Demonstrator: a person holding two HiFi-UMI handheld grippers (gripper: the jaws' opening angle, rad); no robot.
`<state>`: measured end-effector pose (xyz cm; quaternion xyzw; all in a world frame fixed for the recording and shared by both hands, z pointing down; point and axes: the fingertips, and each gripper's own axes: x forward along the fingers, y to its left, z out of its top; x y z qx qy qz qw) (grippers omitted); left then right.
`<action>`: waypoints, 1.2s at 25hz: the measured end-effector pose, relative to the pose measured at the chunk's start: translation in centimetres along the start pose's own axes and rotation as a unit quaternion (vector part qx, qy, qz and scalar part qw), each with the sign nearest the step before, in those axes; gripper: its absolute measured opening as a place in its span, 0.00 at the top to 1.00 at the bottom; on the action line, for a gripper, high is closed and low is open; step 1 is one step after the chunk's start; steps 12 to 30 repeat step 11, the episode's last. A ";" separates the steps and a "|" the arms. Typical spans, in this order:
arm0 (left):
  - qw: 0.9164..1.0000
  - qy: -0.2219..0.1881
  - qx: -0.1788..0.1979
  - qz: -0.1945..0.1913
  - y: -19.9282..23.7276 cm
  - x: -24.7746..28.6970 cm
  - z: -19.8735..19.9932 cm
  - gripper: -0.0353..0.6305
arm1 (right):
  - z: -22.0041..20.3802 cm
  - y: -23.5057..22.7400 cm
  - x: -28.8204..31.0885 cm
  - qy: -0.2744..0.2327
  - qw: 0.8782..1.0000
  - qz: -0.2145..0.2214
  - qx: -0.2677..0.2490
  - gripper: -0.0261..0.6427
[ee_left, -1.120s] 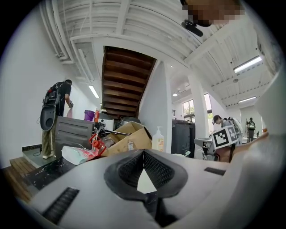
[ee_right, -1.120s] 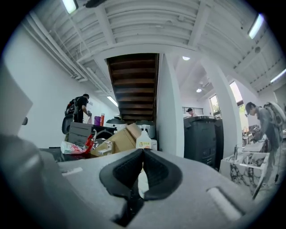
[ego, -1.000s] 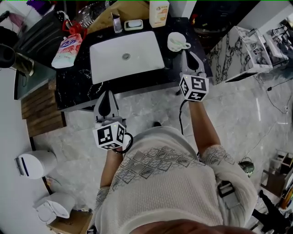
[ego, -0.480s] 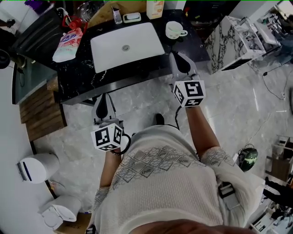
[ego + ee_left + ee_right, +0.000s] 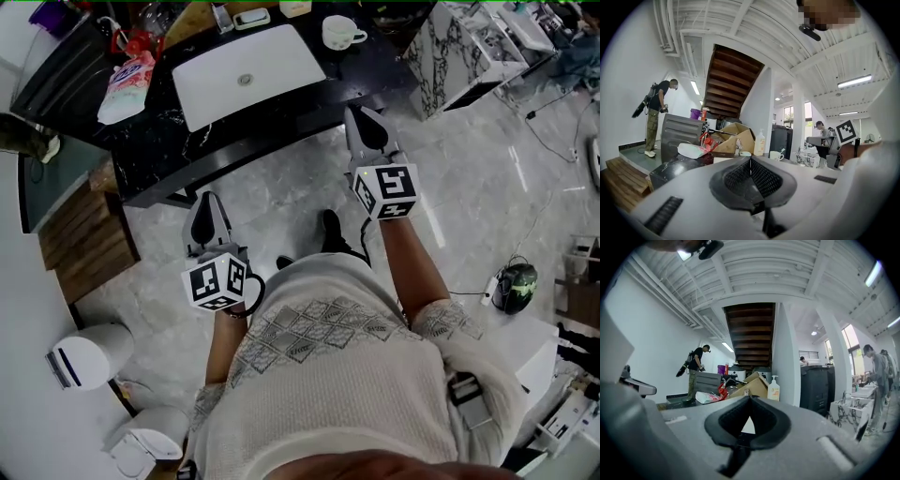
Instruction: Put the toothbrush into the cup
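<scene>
the left tool (image 5: pixel 208 199) sits left of centre in the head view and the right tool (image 5: pixel 362 112) just right of centre, higher in the frame. both are over the pale marble floor (image 5: pixel 281 202) and point up the frame toward the black tabletop (image 5: pixel 155 141). the right tool's tip lies close to the tabletop's front edge, while the left tool's tip is clearly short of it.

in the left gripper view the dark pads meet along one seam with nothing between them, so that tool is clenched and empty. in the right gripper view the pads touch at their tips, with only a small pale wedge showing lower down. that tool is clenched and empty too.

the cup (image 5: pixel 336 32) stands upright at the top of the frame on the tabletop, to the right of the white sink (image 5: pixel 281 66), its handle turned to the right. it is well apart from both tools. in the left gripper view a thin tip pokes above the cup's rim, too small to tell whether it is the toothbrush. no view shows the toothbrush clearly.

a pink and white pouch (image 5: pixel 122 75) lies on the tabletop at the upper left, left of the sink. a pump bottle (image 5: pixel 760 143) and an open cardboard box (image 5: pixel 736 138) stand behind the sink. a marble-patterned block (image 5: pixel 450 47) sits at the upper right, beside the tabletop's end.
</scene>
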<state>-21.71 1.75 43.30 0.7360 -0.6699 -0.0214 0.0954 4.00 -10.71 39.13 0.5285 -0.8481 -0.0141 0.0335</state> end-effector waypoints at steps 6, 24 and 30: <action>1.000 0.008 -0.001 -0.020 -1.2 -0.9 -1.0 0.95 | -0.5 -0.1 -2.2 0.005 1.000 -0.013 -0.001 0.96; 1.000 0.013 -0.007 -0.016 -2.3 -1.9 -1.6 0.95 | -1.1 -0.8 -4.1 0.016 1.000 -0.012 -0.002 0.96; 1.000 0.013 -0.007 -0.016 -2.3 -1.9 -1.6 0.95 | -1.1 -0.8 -4.1 0.016 1.000 -0.012 -0.002 0.96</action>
